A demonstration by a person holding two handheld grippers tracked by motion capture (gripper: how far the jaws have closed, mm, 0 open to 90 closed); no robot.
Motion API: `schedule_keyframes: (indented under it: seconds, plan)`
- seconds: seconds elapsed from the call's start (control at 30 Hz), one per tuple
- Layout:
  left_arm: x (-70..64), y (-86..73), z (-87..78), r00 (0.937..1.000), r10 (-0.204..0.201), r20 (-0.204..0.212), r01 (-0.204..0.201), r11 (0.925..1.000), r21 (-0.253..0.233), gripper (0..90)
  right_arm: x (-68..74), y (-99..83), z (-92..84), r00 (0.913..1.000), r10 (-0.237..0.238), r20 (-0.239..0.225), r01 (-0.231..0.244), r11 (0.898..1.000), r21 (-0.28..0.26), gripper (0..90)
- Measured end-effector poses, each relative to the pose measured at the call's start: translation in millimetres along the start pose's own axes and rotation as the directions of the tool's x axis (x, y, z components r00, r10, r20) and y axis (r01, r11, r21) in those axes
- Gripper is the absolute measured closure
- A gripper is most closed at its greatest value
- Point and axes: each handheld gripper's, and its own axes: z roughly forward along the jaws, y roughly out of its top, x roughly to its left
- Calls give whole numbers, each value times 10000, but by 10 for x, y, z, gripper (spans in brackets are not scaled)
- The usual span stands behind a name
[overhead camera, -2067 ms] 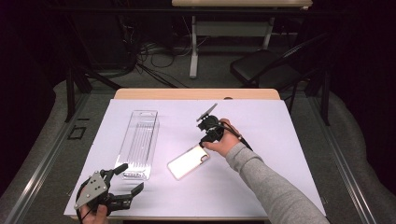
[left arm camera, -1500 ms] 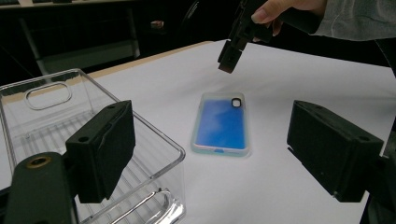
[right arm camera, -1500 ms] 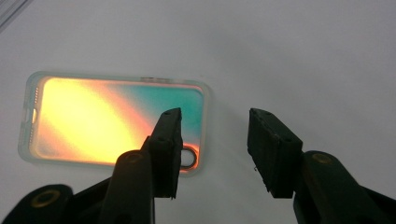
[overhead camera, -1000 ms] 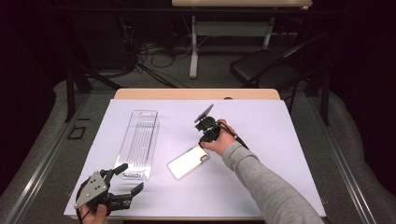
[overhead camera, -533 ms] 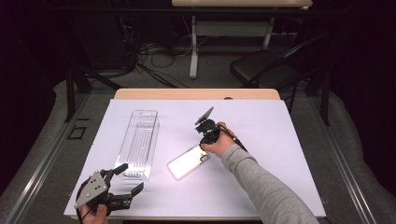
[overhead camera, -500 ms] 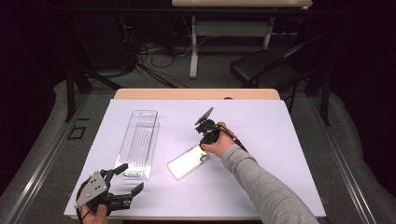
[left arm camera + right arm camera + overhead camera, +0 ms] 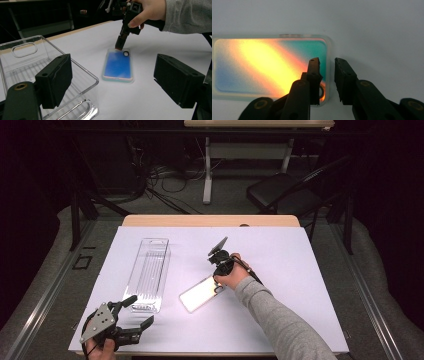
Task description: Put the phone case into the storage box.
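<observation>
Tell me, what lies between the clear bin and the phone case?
Nothing but bare white table cover: the high view shows an open strip between the bin and the case.

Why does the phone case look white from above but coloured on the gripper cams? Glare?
Likely glare: in the high view the phone case is washed out white; the left gripper view shows it blue; the right gripper view shows an orange-to-teal sheen, soft-focused, behind the right gripper.

A phone case (image 7: 201, 293), clear-edged with a shimmering rainbow back, lies flat and slanted on the white table sheet, just right of the clear plastic bin (image 7: 148, 274).
</observation>
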Motion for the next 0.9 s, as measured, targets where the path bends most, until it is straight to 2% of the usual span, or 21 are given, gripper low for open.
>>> schedule_keyframes:
  seconds: [0.03,0.1,0.17,0.2,0.27,0.33,0.6,0.63,0.7,0.73,0.77,0.9]
  plan:
    - [0,0,0,10000,-2,-2,2,10000,0,157,8,-11,21,9997,239,-63,-240,9995,-186,753]
    - [0,0,2,10000,-5,17,5,10000,5,157,-13,-12,32,9999,102,-97,-103,9998,-149,760]
    - [-2,0,3,10000,-2,12,2,10000,3,157,-17,-10,30,9998,173,-96,-173,9998,34,770]
    - [-1,0,4,10000,-4,28,4,10000,1,157,-18,-15,45,9996,243,-134,-245,9996,-127,774]
    - [-1,0,3,10000,-3,6,3,10000,9,157,-24,-11,38,9996,258,-134,-257,9997,56,778]
    - [0,-1,3,10000,-9,-1,9,10000,14,157,-18,-15,46,9990,423,-151,-424,9991,-67,784]
    - [0,-2,0,10000,0,1,0,10000,18,157,-27,-4,30,9991,367,-228,-362,9991,234,820]
    - [0,-2,0,10000,-2,-4,2,10000,16,157,-23,-16,54,9983,498,-300,-502,9987,-112,820]
    - [0,-2,1,10000,-11,-4,11,10000,18,157,-29,-16,50,9976,578,-371,-581,9983,-64,825]
    - [0,-2,1,10000,-13,-4,13,10000,17,157,-47,-13,43,9983,464,-354,-463,9989,34,828]
    - [0,-2,1,10000,-9,-6,9,10000,19,157,-48,-15,51,9977,558,-396,-562,9984,-83,834]
    - [0,-2,2,10000,-16,-16,16,10000,25,157,-54,-9,33,9978,564,-339,-557,9982,223,841]
